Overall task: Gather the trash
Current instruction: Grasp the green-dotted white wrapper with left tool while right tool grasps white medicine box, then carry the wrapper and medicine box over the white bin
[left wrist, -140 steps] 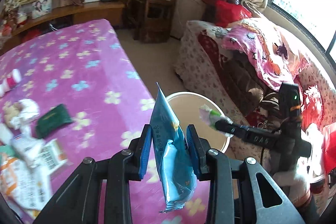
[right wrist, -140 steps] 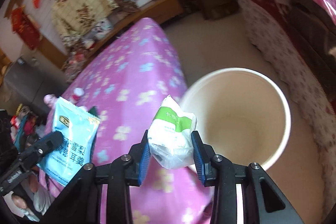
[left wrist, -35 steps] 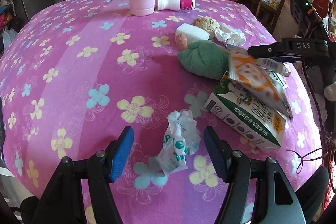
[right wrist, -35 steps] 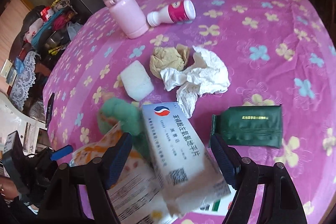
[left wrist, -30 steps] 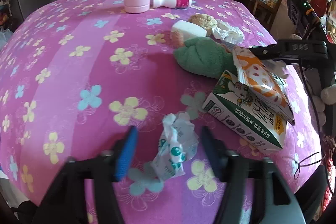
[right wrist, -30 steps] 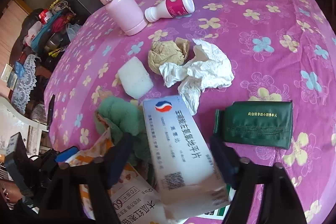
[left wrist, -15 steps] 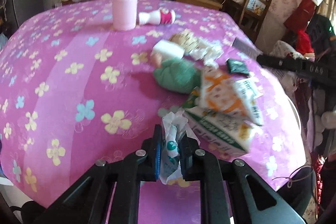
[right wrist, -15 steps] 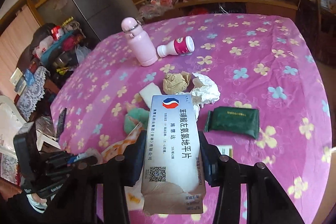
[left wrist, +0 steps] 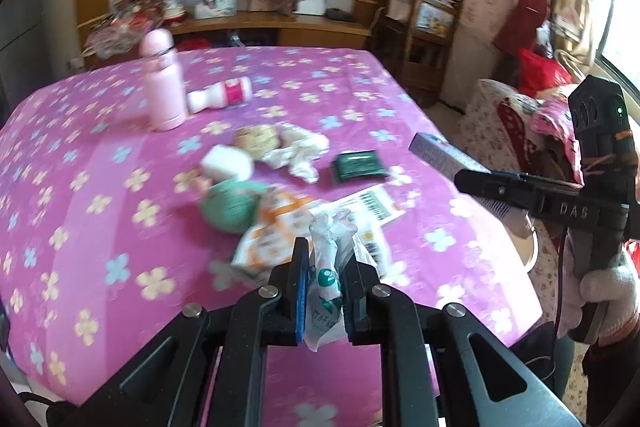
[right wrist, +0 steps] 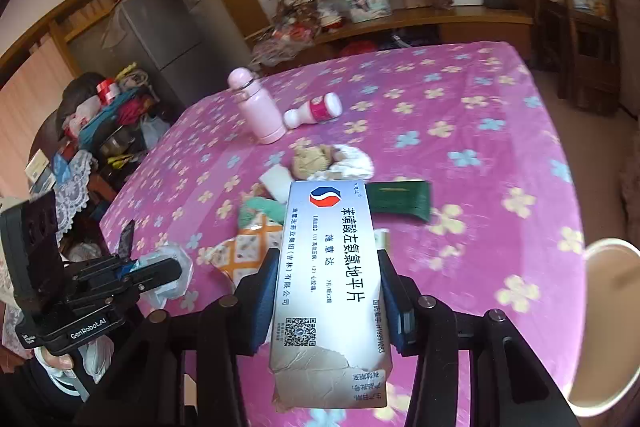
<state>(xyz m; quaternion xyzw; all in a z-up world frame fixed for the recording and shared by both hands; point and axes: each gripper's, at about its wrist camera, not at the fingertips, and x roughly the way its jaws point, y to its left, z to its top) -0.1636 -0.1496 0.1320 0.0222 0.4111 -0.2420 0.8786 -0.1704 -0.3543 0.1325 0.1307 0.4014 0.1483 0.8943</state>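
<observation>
While the left gripper (left wrist: 325,277) pinches a crumpled wrapper (left wrist: 327,267) and the right gripper (right wrist: 329,289) clamps a medicine box (right wrist: 330,287) above the table (right wrist: 460,131), both seem mid-carry; next, each must reach the bin (right wrist: 604,327) at the table's edge and let go.

My view: a table (left wrist: 100,131) under pink floral cloth; behind it a wooden sideboard (left wrist: 272,25), a grey refrigerator (right wrist: 160,27) at its left, a bright window (left wrist: 620,39) (daylight) at right.
</observation>
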